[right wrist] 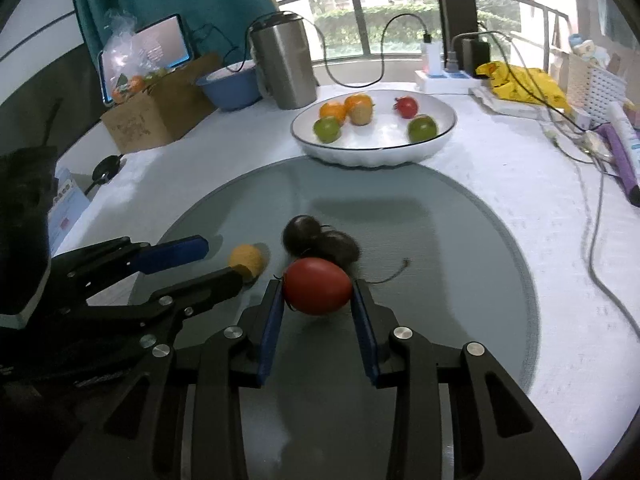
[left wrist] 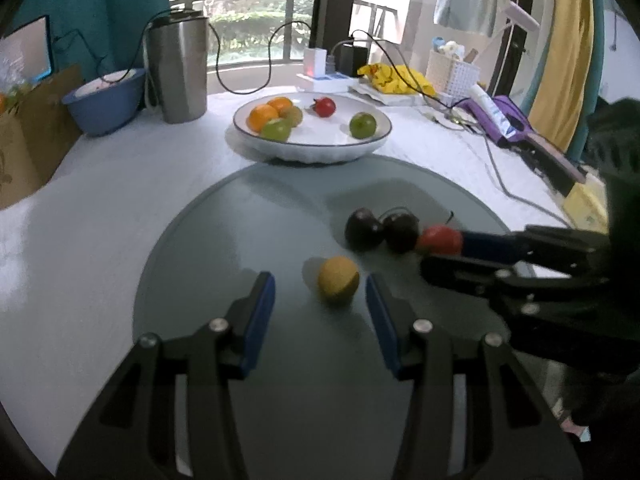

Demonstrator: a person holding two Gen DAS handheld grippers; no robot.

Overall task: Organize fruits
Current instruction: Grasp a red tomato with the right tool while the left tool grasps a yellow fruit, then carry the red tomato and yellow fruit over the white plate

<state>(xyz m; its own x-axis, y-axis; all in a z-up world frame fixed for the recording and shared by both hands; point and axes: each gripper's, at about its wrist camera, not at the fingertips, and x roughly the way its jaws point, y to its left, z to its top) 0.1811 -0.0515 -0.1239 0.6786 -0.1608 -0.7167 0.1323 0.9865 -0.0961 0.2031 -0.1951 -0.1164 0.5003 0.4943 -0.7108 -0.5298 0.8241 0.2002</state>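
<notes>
Right gripper [right wrist: 318, 300] clamped on red tomato [right wrist: 318, 286], blue pads pressing both its sides, low over grey round mat [right wrist: 460, 240]. Two dark purple fruits [right wrist: 320, 240] just beyond tomato, touching each other, crowding it. Left gripper [left wrist: 320, 292] wide apart, yellow-orange fruit [left wrist: 338, 285] between fingers, pads not touching it. White bowl [left wrist: 360, 146] behind mat: oranges, two green fruits, small red fruit. Steel kettle [left wrist: 178, 68], blue basin [left wrist: 106, 100], cardboard box [right wrist: 160, 116], cables behind.
</notes>
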